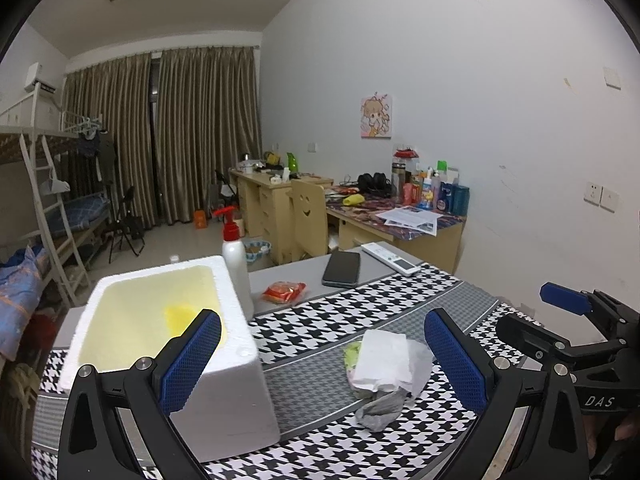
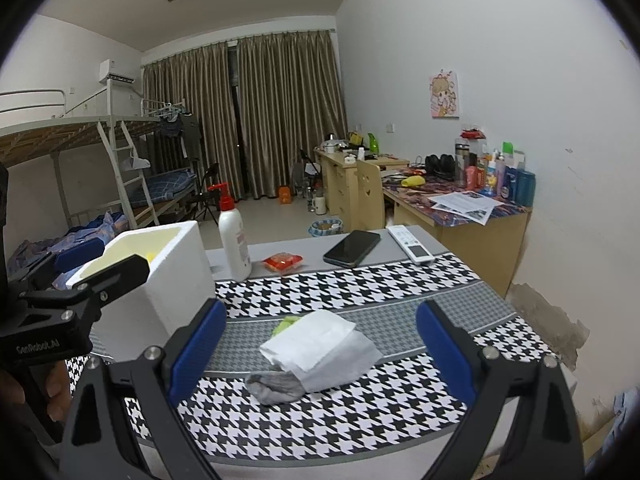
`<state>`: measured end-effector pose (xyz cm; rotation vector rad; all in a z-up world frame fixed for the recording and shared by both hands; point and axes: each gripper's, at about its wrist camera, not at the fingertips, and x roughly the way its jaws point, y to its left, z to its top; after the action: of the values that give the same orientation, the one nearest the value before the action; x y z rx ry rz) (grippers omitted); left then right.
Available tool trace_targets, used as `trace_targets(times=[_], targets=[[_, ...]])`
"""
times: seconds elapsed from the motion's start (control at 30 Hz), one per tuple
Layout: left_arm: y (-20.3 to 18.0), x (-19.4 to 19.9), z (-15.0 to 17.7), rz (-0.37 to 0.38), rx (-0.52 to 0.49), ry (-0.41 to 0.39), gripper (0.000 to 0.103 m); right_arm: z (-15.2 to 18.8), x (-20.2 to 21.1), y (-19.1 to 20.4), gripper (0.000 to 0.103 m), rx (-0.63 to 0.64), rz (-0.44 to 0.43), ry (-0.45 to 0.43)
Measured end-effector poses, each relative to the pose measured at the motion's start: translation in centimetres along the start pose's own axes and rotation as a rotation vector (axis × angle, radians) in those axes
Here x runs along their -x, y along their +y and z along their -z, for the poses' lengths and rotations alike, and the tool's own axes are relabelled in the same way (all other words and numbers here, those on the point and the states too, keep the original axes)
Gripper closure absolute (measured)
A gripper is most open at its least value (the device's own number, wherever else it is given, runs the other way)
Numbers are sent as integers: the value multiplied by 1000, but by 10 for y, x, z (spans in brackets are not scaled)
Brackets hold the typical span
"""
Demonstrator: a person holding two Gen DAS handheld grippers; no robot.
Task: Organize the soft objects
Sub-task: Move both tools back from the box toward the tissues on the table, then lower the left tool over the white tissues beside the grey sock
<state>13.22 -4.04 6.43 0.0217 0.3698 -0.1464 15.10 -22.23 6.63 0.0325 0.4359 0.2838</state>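
Soft pile (image 2: 316, 354) between spread claw (image 2: 320, 344)

the white tissue (image 2: 316, 338) covers most of the green cloth (image 2: 287, 323) and part of the grey sock (image 2: 274, 388). inside the foam box (image 1: 224, 380), a yellow thing (image 1: 180, 318) sits half hidden behind the left gripper (image 1: 320, 364) finger. labels on the bottle (image 2: 234, 240) beside the box are too small to read.
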Motion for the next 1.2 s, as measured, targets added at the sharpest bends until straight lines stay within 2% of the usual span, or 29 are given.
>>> trace_targets(times=[0.47, 1.2], targets=[[-29, -37, 9, 37, -22, 53, 1, 13, -22, -31, 5, -24, 23, 73], [-58, -91, 20, 33, -75, 139, 1, 31, -43, -68, 5, -65, 39, 139]])
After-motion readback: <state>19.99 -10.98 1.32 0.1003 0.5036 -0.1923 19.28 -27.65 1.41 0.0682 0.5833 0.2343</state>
